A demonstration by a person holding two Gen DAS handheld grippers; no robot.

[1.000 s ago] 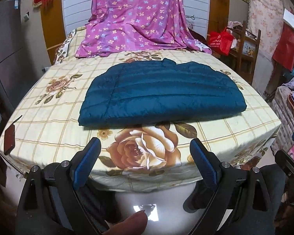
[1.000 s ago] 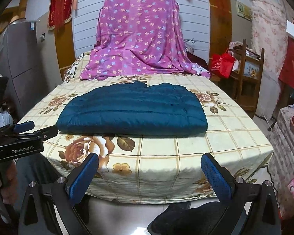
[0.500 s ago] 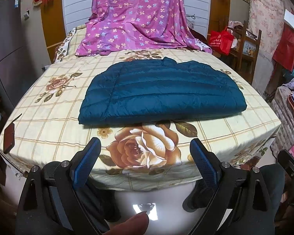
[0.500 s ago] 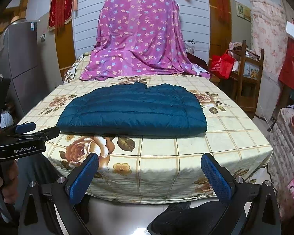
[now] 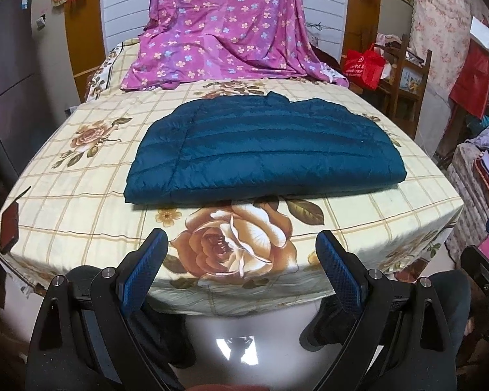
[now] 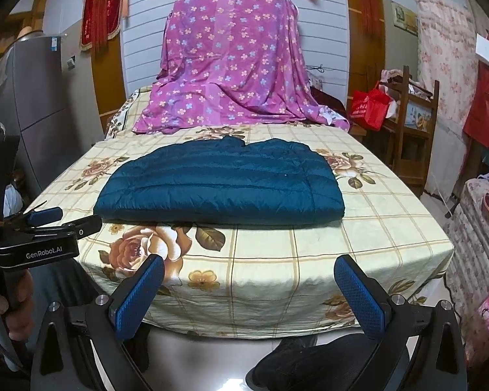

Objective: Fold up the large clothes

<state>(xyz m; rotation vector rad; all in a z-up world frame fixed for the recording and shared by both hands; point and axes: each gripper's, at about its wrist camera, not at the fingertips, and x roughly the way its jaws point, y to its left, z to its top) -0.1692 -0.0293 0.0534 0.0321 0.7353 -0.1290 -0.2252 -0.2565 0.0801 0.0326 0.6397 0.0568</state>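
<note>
One folded teal puffer jacket [image 5: 264, 150] on the bed [image 5: 81, 202], nothing else of its kind. One bed, one rose-print checked sheet. One purple floral cloth [image 5: 225, 32] draped at the head end. Two claws: left claw [image 5: 241, 260] and right claw [image 6: 249, 285], each with two blue pads, so four pads total; left claw also shows in the right wrist view. One red bag [image 6: 370, 107] on one wooden shelf unit [image 6: 414, 123] at right. One grey fridge [image 6: 32, 97] at left. One dark flat object [image 5: 9, 228] on the sheet's left edge, type unclear. One hand [image 6: 6, 306] visible, gripping the left handle.
</note>
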